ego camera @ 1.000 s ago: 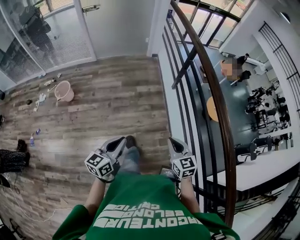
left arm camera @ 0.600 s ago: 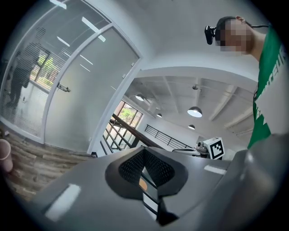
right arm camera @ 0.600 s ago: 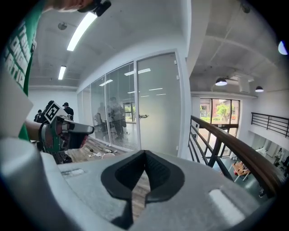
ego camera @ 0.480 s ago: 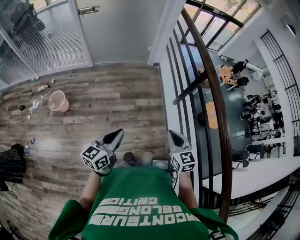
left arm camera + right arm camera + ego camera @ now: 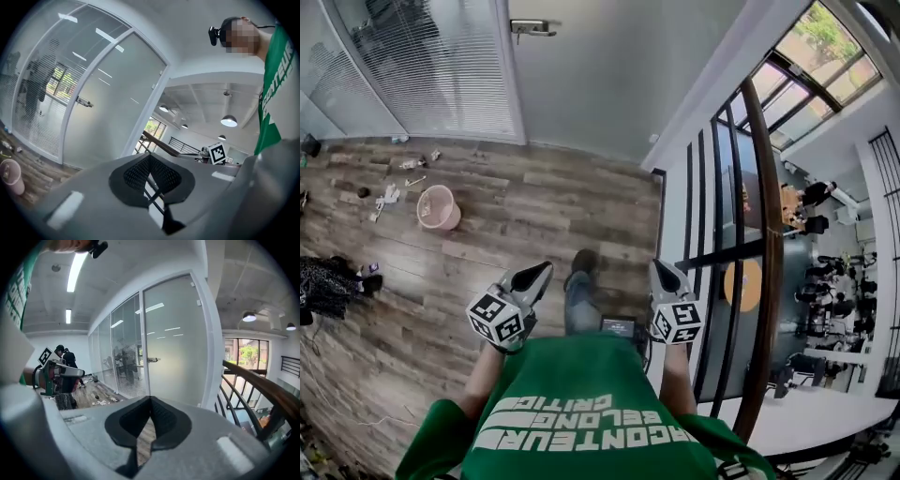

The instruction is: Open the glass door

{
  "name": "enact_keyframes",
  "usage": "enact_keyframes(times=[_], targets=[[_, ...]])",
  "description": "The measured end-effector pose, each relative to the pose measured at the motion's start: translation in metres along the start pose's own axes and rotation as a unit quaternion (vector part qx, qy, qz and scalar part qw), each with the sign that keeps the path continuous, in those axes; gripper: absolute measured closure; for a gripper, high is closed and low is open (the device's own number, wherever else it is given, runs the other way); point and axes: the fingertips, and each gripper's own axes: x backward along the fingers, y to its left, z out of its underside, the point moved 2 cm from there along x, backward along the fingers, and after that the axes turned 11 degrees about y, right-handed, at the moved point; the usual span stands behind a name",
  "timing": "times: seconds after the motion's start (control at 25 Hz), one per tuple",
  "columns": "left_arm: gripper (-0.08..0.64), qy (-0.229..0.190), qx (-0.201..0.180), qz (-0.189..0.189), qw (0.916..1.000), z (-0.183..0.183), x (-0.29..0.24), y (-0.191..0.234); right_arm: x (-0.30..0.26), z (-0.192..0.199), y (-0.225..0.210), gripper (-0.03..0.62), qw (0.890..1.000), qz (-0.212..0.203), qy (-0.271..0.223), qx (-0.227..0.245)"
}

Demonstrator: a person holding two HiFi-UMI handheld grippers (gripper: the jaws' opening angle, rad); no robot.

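Standing well beyond left gripper [image 5: 540, 269] and right gripper [image 5: 657, 267]: the glass door [image 5: 609, 66].

The glass door [image 5: 600, 70] is frosted pale grey. The floor [image 5: 506, 234] shows grey-brown wood planks. The bucket [image 5: 438, 207] is pink, the shirt [image 5: 581, 394] green with white lettering. The left gripper [image 5: 536, 272] and right gripper [image 5: 657, 269] are grey with black-and-white marker squares.
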Motion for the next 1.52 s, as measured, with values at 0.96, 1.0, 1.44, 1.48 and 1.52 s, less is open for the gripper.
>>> enact_keyframes(times=[0.96, 1.0, 1.44, 1.48, 1.52], targets=[[0.543, -0.071, 0.044, -0.105, 0.991, -0.221, -0.134, 0.231, -0.309, -0.238, -0.122, 0.598, 0.993, -0.088, 0.017, 0.081], [0.543, -0.073, 0.043, -0.101, 0.9913, -0.227, -0.14, 0.24, -0.318, -0.244, -0.123, 0.598, 0.993, -0.087, 0.017, 0.084], [0.543, -0.089, 0.055, -0.086, 0.9908, -0.302, -0.172, 0.343, -0.437, -0.349, -0.122, 0.598, 0.989, -0.087, 0.009, 0.12], [0.543, -0.09, 0.056, -0.09, 0.9903, -0.306, -0.17, 0.353, -0.449, -0.358, -0.116, 0.598, 0.987, -0.094, 0.009, 0.127], [0.543, -0.091, 0.058, -0.096, 0.9895, -0.31, -0.168, 0.363, -0.462, -0.365, -0.109, 0.598, 0.985, -0.101, 0.009, 0.137]])
